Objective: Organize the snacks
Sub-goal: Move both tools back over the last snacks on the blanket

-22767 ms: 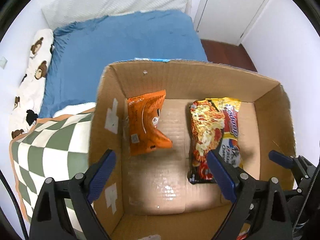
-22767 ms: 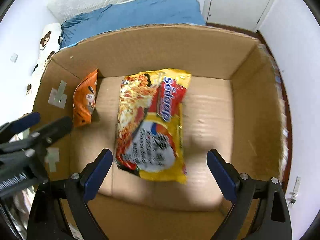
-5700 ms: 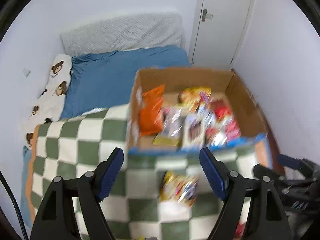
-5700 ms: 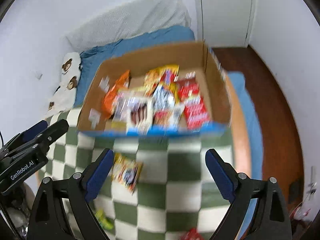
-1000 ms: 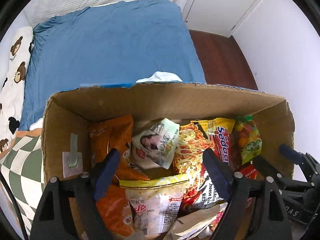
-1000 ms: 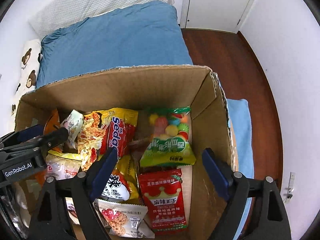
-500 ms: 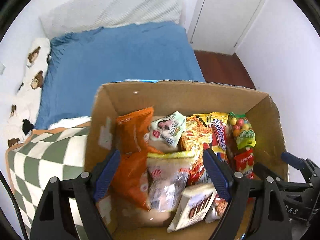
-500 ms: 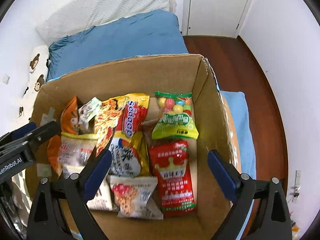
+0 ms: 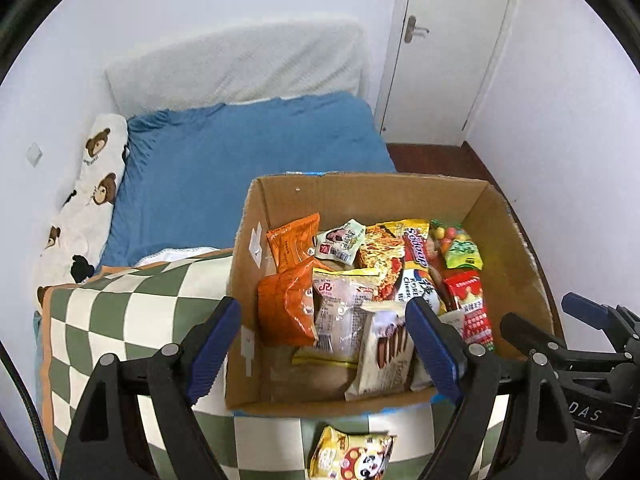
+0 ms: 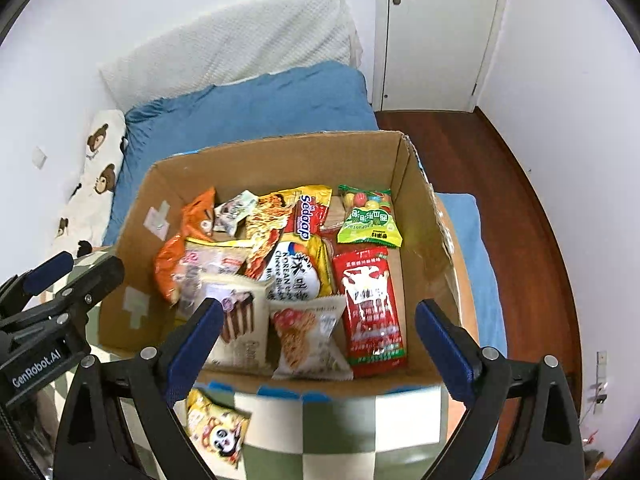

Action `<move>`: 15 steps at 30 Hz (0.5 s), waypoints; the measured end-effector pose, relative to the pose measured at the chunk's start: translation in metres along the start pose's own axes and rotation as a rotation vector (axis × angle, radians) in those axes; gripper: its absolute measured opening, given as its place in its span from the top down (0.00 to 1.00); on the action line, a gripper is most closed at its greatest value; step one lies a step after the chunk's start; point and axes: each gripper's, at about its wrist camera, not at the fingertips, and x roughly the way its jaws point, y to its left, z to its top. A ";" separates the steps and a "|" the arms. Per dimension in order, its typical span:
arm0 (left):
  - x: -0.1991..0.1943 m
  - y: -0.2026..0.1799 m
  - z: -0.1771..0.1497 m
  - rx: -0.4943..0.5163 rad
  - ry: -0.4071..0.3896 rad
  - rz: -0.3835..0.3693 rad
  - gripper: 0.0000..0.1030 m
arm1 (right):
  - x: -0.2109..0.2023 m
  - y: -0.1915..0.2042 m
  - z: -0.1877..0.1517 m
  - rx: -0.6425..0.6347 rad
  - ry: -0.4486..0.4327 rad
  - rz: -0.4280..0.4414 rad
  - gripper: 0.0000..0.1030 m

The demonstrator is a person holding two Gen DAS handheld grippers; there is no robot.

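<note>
A: How many boxes, and what is in it?

B: One cardboard box (image 10: 276, 160) on the green-and-cream checkered blanket (image 9: 132, 312), open at the top. I count about ten packets inside.

A: Name them.

B: Two orange snack bags (image 9: 286, 312) along the box's left wall, one behind the other. One small white sachet (image 10: 234, 212) at the back. One Sedaap noodle packet (image 10: 308, 216), yellow and red. One green bag of coloured candy balls (image 10: 370, 220) in the far right corner. One red packet with Chinese print (image 10: 372, 308) in front of it. One clear packet with a yellow band (image 9: 340, 312), one white wafer packet (image 10: 236, 320) and one white packet showing noodles (image 10: 308, 336) along the near side. Beneath the Sedaap packet lies a white-and-yellow one marked "Korean"; I cannot tell whether it is separate.

A: Anything outside the box?

B: One yellow packet with a panda (image 10: 218, 428) lies on the blanket just in front of the near wall.

A: And the claws?

B: Two. The left gripper (image 9: 324, 340) has its blue pads well apart with nothing between them. The right gripper (image 10: 316, 344) is also spread wide and empty; its jaws have just been opening. Both hang above the near edge of the box.

A: The rest of the room?

B: One blue bedsheet (image 9: 248, 160), one white pillow (image 10: 228, 52), one cloth printed with bears (image 9: 88, 200), one white door (image 10: 436, 32).
</note>
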 end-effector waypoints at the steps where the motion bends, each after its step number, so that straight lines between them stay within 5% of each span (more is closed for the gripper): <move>1: -0.005 -0.001 -0.002 0.002 -0.006 -0.001 0.18 | -0.007 0.000 -0.004 0.005 -0.010 0.000 0.04; 11: -0.047 -0.005 -0.025 -0.007 -0.043 -0.013 0.18 | -0.059 -0.001 -0.034 0.029 -0.062 0.026 0.04; 15: -0.058 -0.003 -0.058 -0.014 -0.022 -0.012 0.18 | -0.071 -0.013 -0.066 0.076 -0.043 0.060 0.04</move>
